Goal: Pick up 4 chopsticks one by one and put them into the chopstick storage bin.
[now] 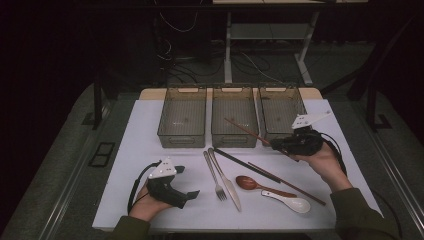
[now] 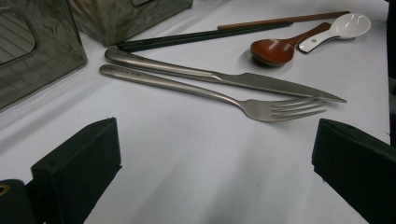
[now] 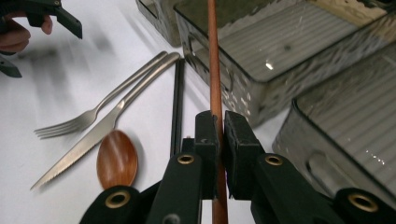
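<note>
Right hand-held gripper (image 3: 217, 140) is clenched on a brown wooden chopstick (image 3: 214, 60), pads pinching it near one end, w/ the long part sticking out over the middle bin (image 1: 235, 117) in the high view's center. Stick looks light, stiff and thin, prob smooth lacquer so it could swivel or slip btwn the pads; imo grabbing closer to the middle would keep it from drooping. Left hand-held gripper (image 1: 186, 181) is released, jaws wide apart, sitting lower left of the high view on the white counter (image 1: 150, 130). Outward from there: steel fork (image 2: 219, 93) and knife (image 2: 224, 78) side by side, shiny and hard; black chopstick (image 2: 205, 35), another brown chopstick (image 1: 287, 184), a glossy wooden spoon (image 2: 275, 46) and a white ceramic spoon (image 2: 343, 27), that one's the fragile bit. Three smoky see-thru plastic bins w/ ribbed bottoms sit along the top.
</note>
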Motion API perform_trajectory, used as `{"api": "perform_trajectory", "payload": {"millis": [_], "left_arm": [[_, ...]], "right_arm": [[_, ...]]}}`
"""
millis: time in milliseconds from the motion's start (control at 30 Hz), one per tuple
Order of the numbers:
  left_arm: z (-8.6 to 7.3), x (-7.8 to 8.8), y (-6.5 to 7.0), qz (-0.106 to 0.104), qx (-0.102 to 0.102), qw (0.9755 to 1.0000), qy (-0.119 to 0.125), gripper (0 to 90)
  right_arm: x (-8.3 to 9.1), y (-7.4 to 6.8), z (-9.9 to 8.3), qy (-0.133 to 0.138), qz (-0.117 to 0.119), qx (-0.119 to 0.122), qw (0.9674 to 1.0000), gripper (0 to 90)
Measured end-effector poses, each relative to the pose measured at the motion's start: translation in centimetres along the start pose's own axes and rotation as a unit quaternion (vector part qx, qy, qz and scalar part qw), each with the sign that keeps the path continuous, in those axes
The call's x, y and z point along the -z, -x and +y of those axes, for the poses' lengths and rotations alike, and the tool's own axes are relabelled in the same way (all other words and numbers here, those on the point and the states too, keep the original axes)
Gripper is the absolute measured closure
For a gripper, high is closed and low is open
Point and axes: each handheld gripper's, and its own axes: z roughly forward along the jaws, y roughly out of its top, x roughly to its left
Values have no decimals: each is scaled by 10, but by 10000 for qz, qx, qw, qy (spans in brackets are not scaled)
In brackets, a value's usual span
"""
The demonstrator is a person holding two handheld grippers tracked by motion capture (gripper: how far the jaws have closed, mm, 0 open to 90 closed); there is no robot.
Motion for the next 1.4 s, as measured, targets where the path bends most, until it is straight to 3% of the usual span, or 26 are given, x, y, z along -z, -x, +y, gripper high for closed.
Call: {"api": "perform_trajectory", "payload": {"millis": [500, 733, 1400], "left_arm": [[0, -1, -1, 25, 9, 10000, 11, 1], [-4, 7, -2, 85, 38, 10000, 22, 1], [-5, 5, 1, 48, 34, 10000, 25, 1]], "right_arm": [[-29, -11, 42, -77, -79, 58, 9999, 842], [-40, -10, 57, -121, -72, 7, 9999, 842], [-82, -16, 96, -326, -144, 64, 9993, 842]]}}
